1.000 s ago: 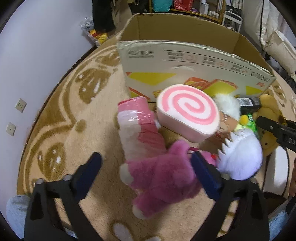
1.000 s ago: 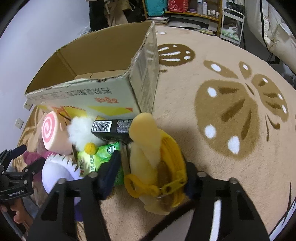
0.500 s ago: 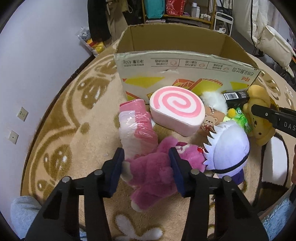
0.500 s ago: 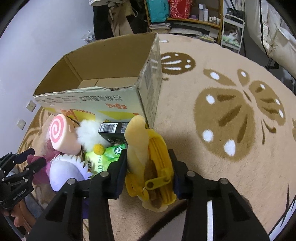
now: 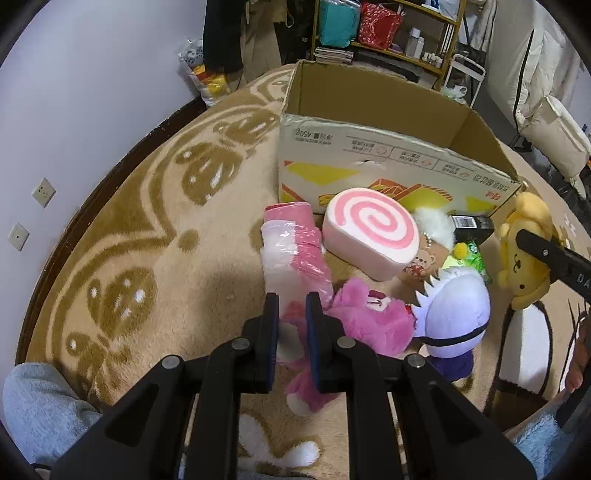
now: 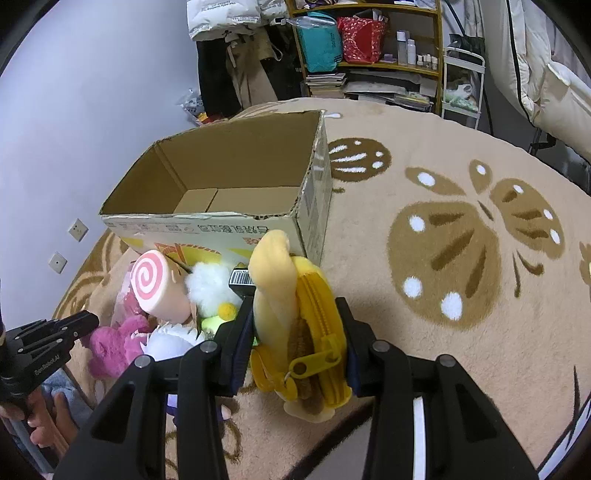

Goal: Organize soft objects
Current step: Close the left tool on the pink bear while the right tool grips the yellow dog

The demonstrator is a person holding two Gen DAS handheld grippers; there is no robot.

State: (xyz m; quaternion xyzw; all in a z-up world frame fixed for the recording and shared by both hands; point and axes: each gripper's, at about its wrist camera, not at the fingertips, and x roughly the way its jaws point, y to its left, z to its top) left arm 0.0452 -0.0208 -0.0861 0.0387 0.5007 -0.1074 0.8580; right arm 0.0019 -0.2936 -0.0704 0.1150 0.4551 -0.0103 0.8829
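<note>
- While the cardboard box [image 6: 236,192] stands open and empty on the patterned carpet [image 6: 461,258], the soft objects lie heaped against its printed front wall.
- The left gripper [image 5: 291,325] has its jaws closing; they pinch a fold of the pink plush toy [image 5: 362,325], which shows between the blue pads.
- The right gripper [image 6: 295,332] is clenched on the yellow plush pouch [image 6: 295,314], pads pressing both flanks, zipper side facing the camera. The pouch appears lifted clear of the carpet.
- In the left view, the same yellow pouch [image 5: 521,254] hangs at the far right, near the box's front corner.
- The pink spiral roll cushion [image 5: 369,232] rests just in front of the box, touching the wrapped pink bundle [image 5: 295,251] beside it.
- A white-haired purple plush [image 5: 450,317] lies touching the pink plush toy on its right.
- Behind it sit a white fluffy item [image 5: 432,225], a small black box with barcode [image 5: 472,225] and a green packet [image 5: 472,258], crowded together between the roll cushion and the pouch.
- A grey sleeve [image 5: 40,410] shows at the lower left of the left view.
- 2 wall sockets [image 5: 43,192] sit on the pale wall; a shelf [image 5: 388,33] with bags and bottles stands behind the box.
</note>
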